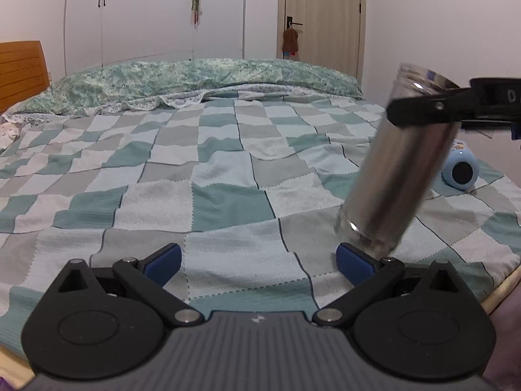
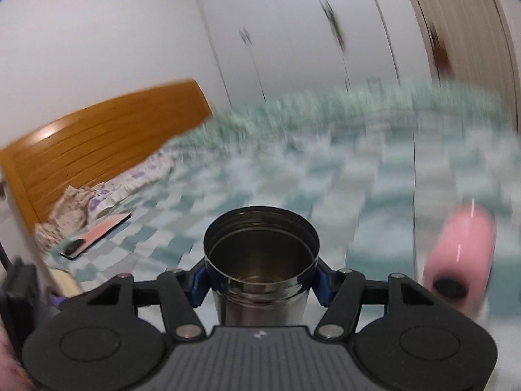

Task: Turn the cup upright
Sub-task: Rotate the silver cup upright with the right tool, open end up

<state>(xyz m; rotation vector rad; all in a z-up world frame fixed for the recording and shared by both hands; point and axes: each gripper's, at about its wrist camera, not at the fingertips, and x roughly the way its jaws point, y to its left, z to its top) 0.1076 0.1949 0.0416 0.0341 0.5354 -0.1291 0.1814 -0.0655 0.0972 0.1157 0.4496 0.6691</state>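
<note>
Over bed [image 1: 228, 169]: right gripper [image 2: 260, 280] tilts cup [image 2: 260, 260].

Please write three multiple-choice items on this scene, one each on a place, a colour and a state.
1. Where on the steel cup does the right gripper hold?
A. just below the open rim
B. at the base
C. inside the mouth

2. What colour is the cup lying beyond the steel cup in the left wrist view?
A. red
B. light blue
C. black

3. How does the left gripper stand?
A. shut on the steel cup
B. shut on the bedspread
C. open, holding nothing

Answers:
1 A, the blue pads flank the wall under the rim.
2 B, the light blue cup lies on its side on the checked bedspread.
3 C, its fingers are spread apart over the bedspread.
</note>
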